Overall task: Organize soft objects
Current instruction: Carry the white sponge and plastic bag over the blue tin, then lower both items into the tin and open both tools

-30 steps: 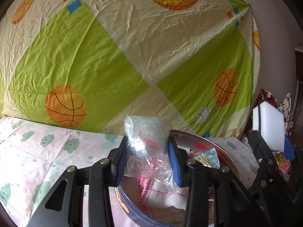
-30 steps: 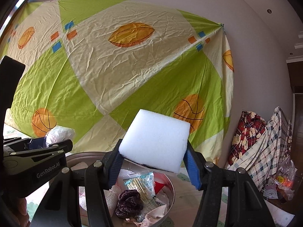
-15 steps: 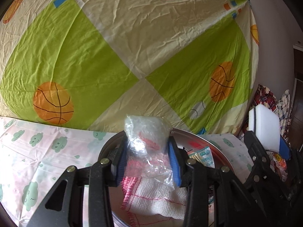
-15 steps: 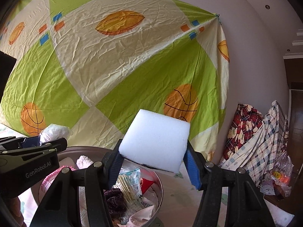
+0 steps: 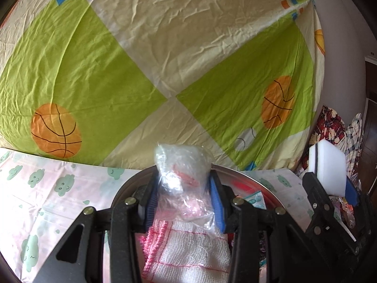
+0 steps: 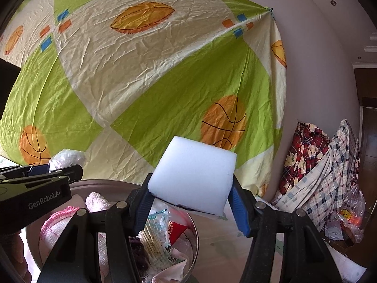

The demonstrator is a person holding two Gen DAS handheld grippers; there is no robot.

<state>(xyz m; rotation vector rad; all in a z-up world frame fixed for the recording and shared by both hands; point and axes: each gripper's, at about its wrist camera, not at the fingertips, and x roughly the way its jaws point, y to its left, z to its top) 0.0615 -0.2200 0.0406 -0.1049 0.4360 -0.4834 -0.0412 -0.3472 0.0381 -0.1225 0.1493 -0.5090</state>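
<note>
Tongs: 2 (both gripping) | plastic bag (image 5: 182, 165): 1 | sponge (image 6: 192, 176): 1

Black grippers (image 6: 192, 202), blue-padded fingers (image 5: 218, 206), brass screws.

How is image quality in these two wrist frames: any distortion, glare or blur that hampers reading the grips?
Left wrist view: strong fisheye curvature, dark corners; glare on the clear plastic bag in the left gripper, grip readable. Right wrist view: same bowing; the white sponge in the right gripper is bright, nearly featureless; sharp focus.

"GenRobot.AI" stands on the left gripper (image 6: 44, 168) body.
</note>
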